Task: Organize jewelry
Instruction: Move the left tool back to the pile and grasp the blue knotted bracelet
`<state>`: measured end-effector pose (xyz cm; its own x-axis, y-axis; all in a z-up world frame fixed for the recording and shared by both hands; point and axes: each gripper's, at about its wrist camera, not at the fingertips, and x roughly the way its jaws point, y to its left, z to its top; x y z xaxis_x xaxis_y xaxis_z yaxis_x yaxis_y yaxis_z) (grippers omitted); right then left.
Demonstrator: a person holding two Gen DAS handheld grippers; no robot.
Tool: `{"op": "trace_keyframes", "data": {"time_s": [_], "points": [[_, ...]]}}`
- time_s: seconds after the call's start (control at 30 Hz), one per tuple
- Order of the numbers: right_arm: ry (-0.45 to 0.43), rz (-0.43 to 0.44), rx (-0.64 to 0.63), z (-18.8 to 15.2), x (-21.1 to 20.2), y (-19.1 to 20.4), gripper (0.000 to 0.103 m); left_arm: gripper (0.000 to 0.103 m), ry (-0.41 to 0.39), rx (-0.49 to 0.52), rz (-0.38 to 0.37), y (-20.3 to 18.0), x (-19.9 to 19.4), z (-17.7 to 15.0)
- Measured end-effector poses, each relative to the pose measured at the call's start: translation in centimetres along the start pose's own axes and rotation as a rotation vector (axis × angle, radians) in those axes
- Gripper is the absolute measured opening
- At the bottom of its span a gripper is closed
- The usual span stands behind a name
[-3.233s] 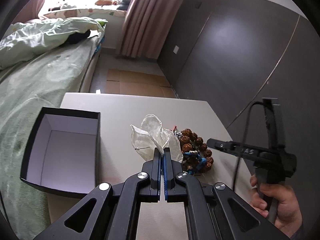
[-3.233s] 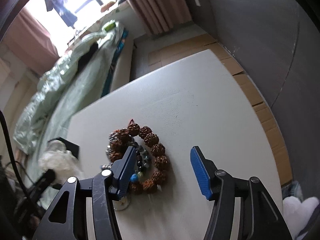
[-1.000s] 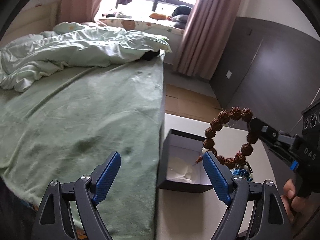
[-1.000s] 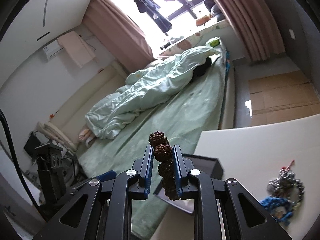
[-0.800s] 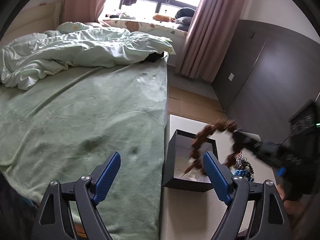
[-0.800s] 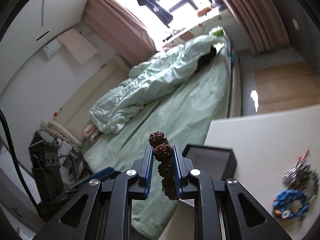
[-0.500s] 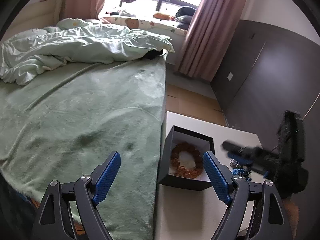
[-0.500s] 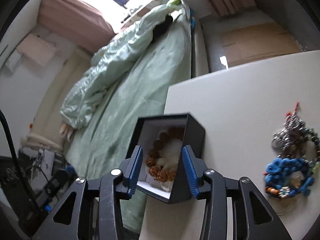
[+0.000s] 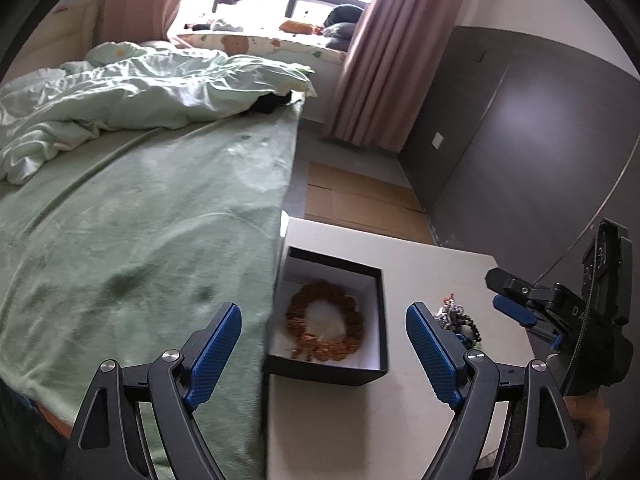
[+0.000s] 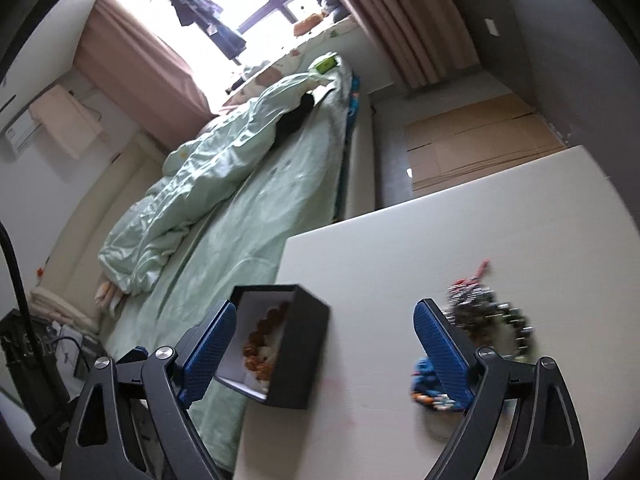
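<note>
A black box with a white lining [image 9: 378,320] stands at the left edge of the white table [image 9: 348,424]. A brown bead bracelet [image 9: 326,330] lies inside it on a white pouch; it also shows in the right wrist view [image 10: 260,344]. A pile of other jewelry [image 10: 486,314], silver, dark beads and blue, lies on the table to the right of the box, also in the left wrist view [image 9: 460,320]. My left gripper [image 9: 324,348] is open and empty above the box. My right gripper [image 10: 324,344] is open and empty, above the table between box [image 10: 308,344] and pile.
A bed with a green cover [image 9: 140,220] and crumpled duvet [image 9: 120,92] runs along the table's left side. Cardboard [image 9: 360,204] lies on the floor beyond the table. A dark wardrobe wall [image 9: 520,140] stands to the right.
The right gripper carried the brown bracelet over the box, opened and let it drop inside. It then drew back to the right and opened wider. The left gripper stayed open.
</note>
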<state>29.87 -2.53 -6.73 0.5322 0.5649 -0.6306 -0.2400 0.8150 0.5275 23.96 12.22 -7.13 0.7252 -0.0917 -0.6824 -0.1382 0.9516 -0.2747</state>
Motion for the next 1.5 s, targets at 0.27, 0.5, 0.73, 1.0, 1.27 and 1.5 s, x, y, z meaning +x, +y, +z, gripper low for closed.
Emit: {"op": "trace_keyframes", "data": {"time_s": [0.27,0.5,0.73,1.0,1.27,1.5], "points": [[-0.016,-0.101,0.024,0.6,-2.6,-3.7,0.091,0.085,0.036,0.061,-0.047,-3.7,1.9,0.0],[-0.012,-0.135,0.034,0.4,-5.0,-6.4,0.091,0.085,0.103,0.126,-0.094,-6.9,4.2,-0.7],[0.036,-0.160,0.044,-0.5,-6.0,-8.9,0.090,0.085,0.176,0.229,-0.114,-11.0,6.7,-1.5],[0.058,-0.184,0.092,-0.9,-6.8,-11.7,0.088,0.084,0.296,0.312,-0.174,-14.5,10.8,-2.5],[0.054,-0.178,0.132,-1.0,-7.2,-12.9,0.086,0.072,0.373,0.344,-0.180,-15.5,14.4,-3.0],[0.063,-0.185,0.126,-0.8,-6.7,-12.9,0.086,0.057,0.418,0.333,-0.204,-15.1,16.9,-4.3]]}}
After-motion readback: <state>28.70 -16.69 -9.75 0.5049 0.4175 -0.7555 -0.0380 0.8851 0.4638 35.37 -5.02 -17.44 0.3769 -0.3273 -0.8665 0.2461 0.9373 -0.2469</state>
